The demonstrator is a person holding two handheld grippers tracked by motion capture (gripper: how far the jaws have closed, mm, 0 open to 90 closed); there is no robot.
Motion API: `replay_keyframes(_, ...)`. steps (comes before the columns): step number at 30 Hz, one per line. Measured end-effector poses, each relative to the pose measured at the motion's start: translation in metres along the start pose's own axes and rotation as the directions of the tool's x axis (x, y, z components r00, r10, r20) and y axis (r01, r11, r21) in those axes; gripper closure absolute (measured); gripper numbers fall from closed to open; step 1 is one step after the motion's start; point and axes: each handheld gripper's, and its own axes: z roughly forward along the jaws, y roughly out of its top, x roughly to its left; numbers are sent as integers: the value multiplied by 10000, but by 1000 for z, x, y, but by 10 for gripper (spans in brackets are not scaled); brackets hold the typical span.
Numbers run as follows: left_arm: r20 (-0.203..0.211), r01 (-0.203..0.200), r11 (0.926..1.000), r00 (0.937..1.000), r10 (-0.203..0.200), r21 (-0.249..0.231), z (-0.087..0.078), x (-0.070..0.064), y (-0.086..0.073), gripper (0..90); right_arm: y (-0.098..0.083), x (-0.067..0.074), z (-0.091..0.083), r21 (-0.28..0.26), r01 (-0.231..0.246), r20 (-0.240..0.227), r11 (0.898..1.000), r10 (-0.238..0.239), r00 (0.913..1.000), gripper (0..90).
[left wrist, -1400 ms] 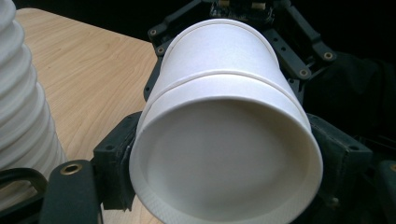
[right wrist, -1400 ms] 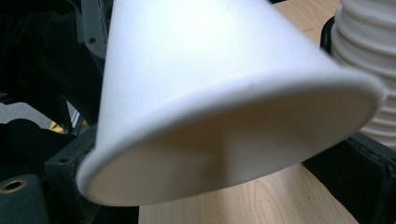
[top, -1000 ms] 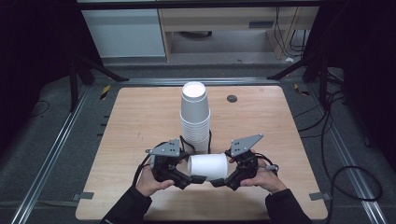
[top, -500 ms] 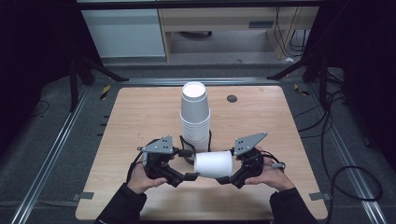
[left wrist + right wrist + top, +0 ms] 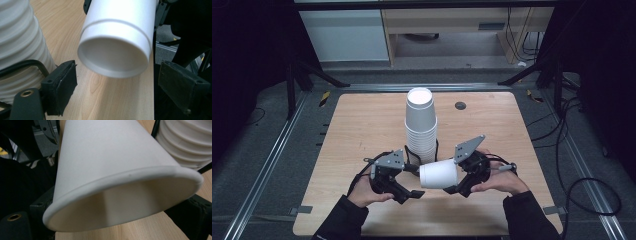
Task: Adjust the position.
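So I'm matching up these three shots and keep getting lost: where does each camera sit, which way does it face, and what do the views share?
High view: above the person's side, looking forward and down on the table; both forearms, left gripper, right gripper.
Left gripper view: on the left gripper, looking along its open jaws at the base of the single cup.
Right gripper view: on the right gripper, looking into that cup's squeezed rim, jaws either side of it.
Shared: the single cup, and the cup stack beside it.

Your left black two-jaw gripper has jaws apart, empty; your right black two-jaw gripper is clamped, tilted inward.
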Motion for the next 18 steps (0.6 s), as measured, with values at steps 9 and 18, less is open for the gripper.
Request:
replay_keyframes(9, 139, -222, 9991, 9997, 217, 369, 5, 2, 7, 141, 13, 2, 18, 686, 463, -173, 9966, -452, 9988, 94)
replay_keyframes(18, 278, -286, 9966, 9993, 266, 767, 16, 5, 10, 170, 15, 4, 22, 827, 566, -232, 9950, -548, 9982, 94)
